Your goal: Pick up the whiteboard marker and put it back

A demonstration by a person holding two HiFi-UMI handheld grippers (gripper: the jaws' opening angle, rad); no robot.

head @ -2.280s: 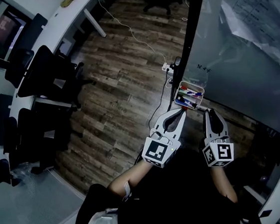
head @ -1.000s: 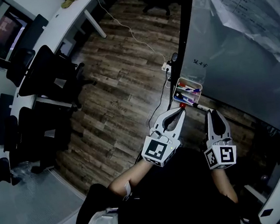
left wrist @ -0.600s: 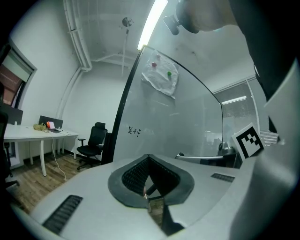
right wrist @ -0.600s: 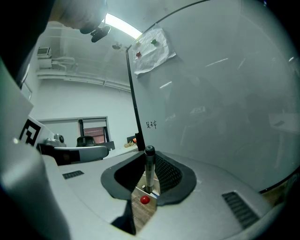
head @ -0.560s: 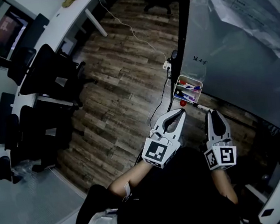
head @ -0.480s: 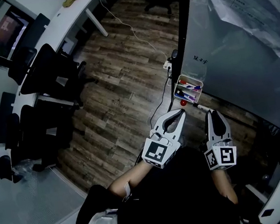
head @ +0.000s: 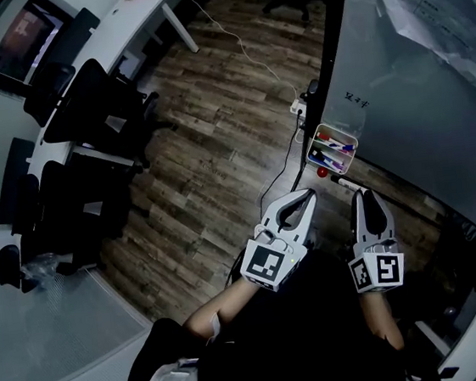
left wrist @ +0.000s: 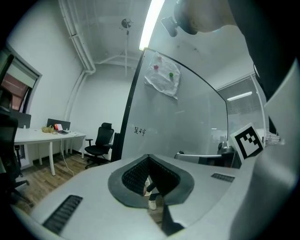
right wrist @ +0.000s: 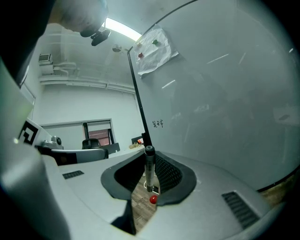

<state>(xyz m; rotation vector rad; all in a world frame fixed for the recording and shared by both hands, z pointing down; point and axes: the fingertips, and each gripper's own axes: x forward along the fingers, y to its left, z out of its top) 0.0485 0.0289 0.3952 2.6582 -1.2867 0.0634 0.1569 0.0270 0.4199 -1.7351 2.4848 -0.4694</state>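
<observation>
A slim white whiteboard marker [right wrist: 149,168] stands upright between the jaws of my right gripper [right wrist: 149,191], which is shut on it. In the head view the marker [head: 345,182] sticks out past the right gripper [head: 360,192], just below a small marker tray [head: 343,162] fixed to the glass whiteboard [head: 414,88]. The tray holds several coloured markers, and a small red thing [head: 322,171] sits at its near end. My left gripper [head: 308,193] hovers left of the tray, shut on nothing.
Papers [head: 444,8] hang high on the board. Black office chairs [head: 84,117] and a white desk [head: 121,24] stand to the left. A power strip [head: 301,105] and its cable lie on the wooden floor by the board's black edge post [head: 333,38].
The view has swung, so the tray sits further right in the picture. Both grippers are a little further from the tray. The right one still holds the marker.
</observation>
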